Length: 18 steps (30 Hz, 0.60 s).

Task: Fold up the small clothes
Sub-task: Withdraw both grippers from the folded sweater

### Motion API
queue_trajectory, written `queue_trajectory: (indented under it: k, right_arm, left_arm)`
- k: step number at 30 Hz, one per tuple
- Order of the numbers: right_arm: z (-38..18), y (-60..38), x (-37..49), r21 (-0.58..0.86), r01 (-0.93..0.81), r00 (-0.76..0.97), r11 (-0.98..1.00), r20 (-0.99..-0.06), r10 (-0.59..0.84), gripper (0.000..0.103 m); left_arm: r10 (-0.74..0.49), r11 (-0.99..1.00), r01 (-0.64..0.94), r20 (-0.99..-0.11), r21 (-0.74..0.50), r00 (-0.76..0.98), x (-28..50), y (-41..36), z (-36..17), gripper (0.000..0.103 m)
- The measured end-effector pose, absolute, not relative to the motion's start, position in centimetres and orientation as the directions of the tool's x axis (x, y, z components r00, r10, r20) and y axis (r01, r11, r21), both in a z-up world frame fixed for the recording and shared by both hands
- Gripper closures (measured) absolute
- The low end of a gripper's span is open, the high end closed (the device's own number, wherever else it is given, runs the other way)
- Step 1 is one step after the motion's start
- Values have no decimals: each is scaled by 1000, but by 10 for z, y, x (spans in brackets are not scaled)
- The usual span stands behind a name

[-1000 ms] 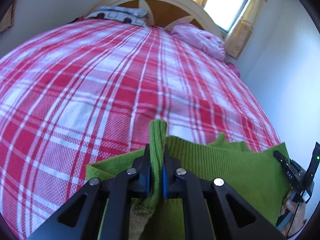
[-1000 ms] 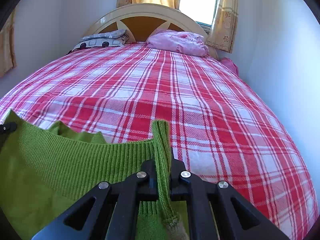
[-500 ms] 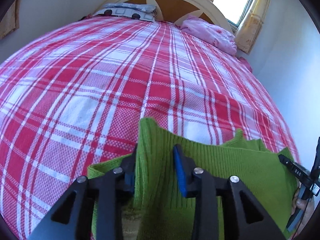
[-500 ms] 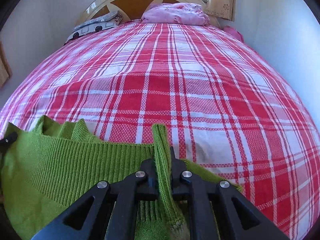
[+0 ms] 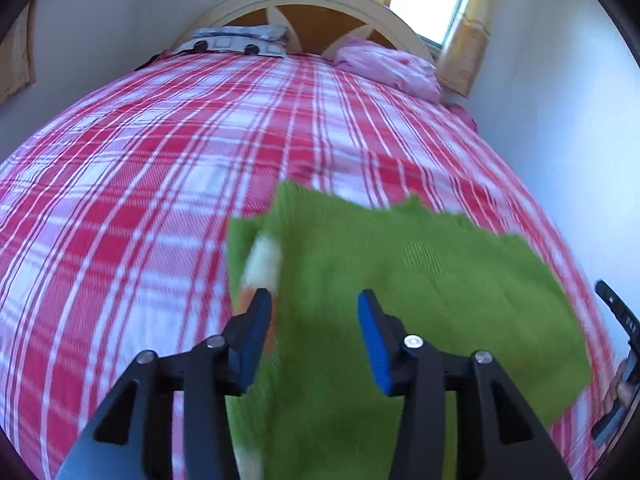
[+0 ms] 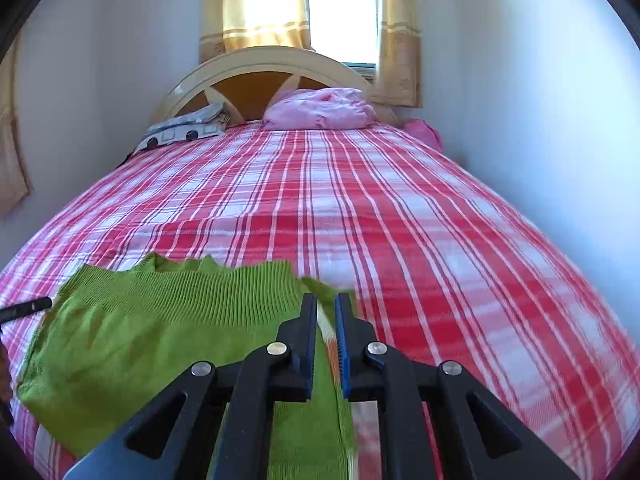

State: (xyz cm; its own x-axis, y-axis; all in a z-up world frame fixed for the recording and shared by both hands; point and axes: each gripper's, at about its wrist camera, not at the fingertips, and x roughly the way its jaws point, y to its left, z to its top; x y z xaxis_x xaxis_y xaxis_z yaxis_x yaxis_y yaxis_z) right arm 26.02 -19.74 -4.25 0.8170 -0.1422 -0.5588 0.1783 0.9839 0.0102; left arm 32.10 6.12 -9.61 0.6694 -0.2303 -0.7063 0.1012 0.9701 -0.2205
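Note:
A small green knitted garment (image 5: pixel 420 280) lies flat on the red and white plaid bed (image 5: pixel 160 168), near its front edge. My left gripper (image 5: pixel 314 308) is wide open above the garment's left part and holds nothing. In the right wrist view the garment (image 6: pixel 160 328) spreads to the left, with its ribbed hem toward the headboard. My right gripper (image 6: pixel 326 312) has a narrow gap between its jaws and hovers over the garment's right edge; nothing is pinched between them. A white and orange patch shows at the garment's edge.
A pink bundle of cloth (image 6: pixel 320 108) and a grey patterned pillow (image 6: pixel 184 128) lie at the headboard (image 6: pixel 260 64). White walls stand on both sides of the bed. The right gripper's body shows at the right edge of the left wrist view (image 5: pixel 620 320).
Both grippers let go of the green garment: the left opened first and is now wide open, the right has just opened slightly. Both have pulled up and back; the garment lies flat.

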Motion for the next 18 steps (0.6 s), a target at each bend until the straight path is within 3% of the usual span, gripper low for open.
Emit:
queue_trajectory:
  k: [3,9,11,18]
  right_arm:
    - [-67,-189,248,80,119,767,990,-640,-40,94]
    - [-113,-170,239,-6,79,655,997,-753,-56,94]
    - [-117,-172,231,-6,68,658,998,-752,-49,94]
    - [-118,-176,195,15,90,661,996,-748,-49,93]
  left_arm:
    - [-235,970,114,-720,-214,653,301,48,-104,55]
    - [-167,986,129,-720,-108,673,277,28,-118,53]
    - [-155,987,137,-722,-85,675,277,25,-120,47]
    - [-76,989,142,-718,32,691,269,14,-123,46]
